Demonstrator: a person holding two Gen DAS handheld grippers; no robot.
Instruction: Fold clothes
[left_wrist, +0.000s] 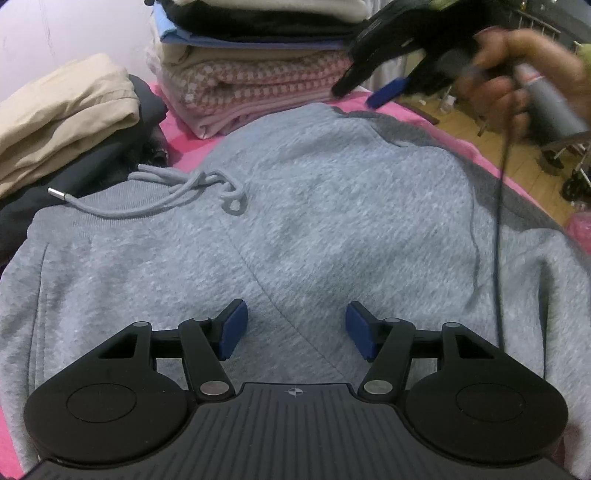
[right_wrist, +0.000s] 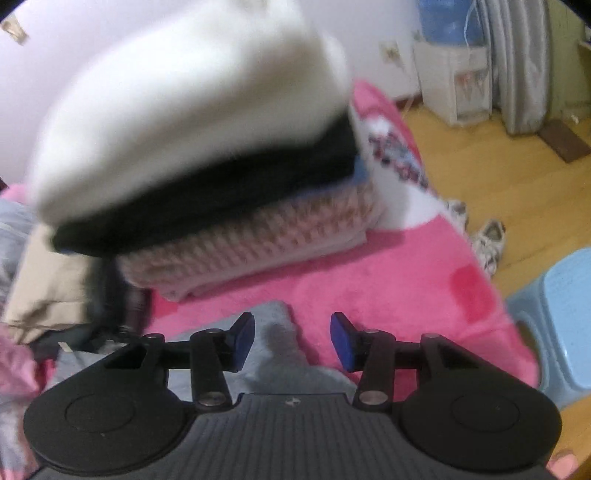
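Observation:
A light grey hoodie (left_wrist: 314, 206) lies spread over the pink bed cover, its drawstring (left_wrist: 177, 192) bunched at the upper left. My left gripper (left_wrist: 295, 328) hovers open just above the hoodie's middle, nothing between its blue pads. In the left wrist view the right gripper (left_wrist: 373, 88) is blurred at the top right, held by a hand (left_wrist: 517, 74), above the hoodie's far edge. In the right wrist view my right gripper (right_wrist: 291, 339) is open over a corner of the grey hoodie (right_wrist: 277, 332) on the pink cover (right_wrist: 388, 295).
A tall stack of folded clothes (left_wrist: 258, 66) stands at the back, also close ahead as the stack (right_wrist: 207, 166). A beige and dark pile (left_wrist: 66, 122) lies at the left. The bed edge runs along the right, beyond it wooden floor (right_wrist: 498, 166), shoes (right_wrist: 487, 240), a blue stool (right_wrist: 554, 314).

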